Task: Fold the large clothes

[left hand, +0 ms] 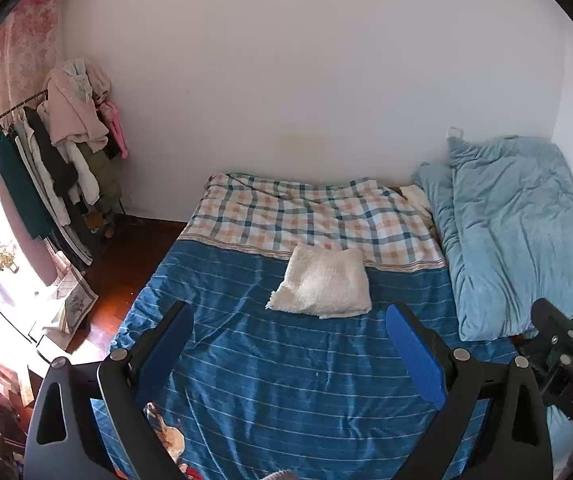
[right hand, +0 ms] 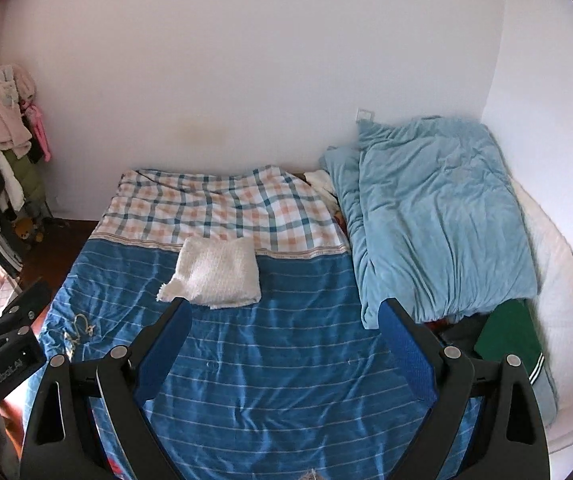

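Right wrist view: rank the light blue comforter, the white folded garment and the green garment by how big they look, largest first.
1. Light blue comforter, clearly largest.
2. White folded garment.
3. Green garment, but it is partly hidden and nearer the camera, so ranks two and three are unsure.

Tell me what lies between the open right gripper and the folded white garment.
Only bare striped blue bedspread. In the right wrist view, nothing else sits between the right gripper and the white garment.

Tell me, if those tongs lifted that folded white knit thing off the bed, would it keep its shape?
Probably not. The white knit garment looks soft and fuzzy, so it would likely droop and unfold. Its frayed corner already splays loose. It seems light, and might drag on the wrinkled blue bedspread.
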The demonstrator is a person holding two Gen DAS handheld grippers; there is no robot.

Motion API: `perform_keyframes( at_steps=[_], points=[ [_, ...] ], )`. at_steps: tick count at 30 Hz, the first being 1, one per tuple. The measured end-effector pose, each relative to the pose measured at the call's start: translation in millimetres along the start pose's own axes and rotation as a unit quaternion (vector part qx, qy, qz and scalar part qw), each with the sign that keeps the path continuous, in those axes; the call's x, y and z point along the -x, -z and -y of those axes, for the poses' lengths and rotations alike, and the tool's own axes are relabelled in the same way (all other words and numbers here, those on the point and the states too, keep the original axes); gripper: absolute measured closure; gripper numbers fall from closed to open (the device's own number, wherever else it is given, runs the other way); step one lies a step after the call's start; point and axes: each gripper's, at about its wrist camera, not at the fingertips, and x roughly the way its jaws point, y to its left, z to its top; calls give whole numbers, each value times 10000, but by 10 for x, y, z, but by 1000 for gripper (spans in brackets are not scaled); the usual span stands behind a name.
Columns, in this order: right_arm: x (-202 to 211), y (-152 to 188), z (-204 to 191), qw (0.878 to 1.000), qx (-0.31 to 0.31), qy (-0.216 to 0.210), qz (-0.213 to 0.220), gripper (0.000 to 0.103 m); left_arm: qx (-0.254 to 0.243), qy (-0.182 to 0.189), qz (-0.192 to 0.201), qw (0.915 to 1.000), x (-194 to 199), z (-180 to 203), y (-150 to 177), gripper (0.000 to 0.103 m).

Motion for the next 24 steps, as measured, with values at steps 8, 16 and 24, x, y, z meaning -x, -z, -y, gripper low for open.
perform_keyframes(
  at_steps=[8,16,24],
  points=[
    [198,9,107,9999,-14,-4,156,7,-83,-62,205,9997,208,29,40,4],
    [278,19,155,9997,-62,-51,222,5,-86,-95,278,9995,305,29,40,4],
    [291,9,194,9996,-52,-138,224,4,-74,-29,283,9996,361,12,30,3]
  ],
)
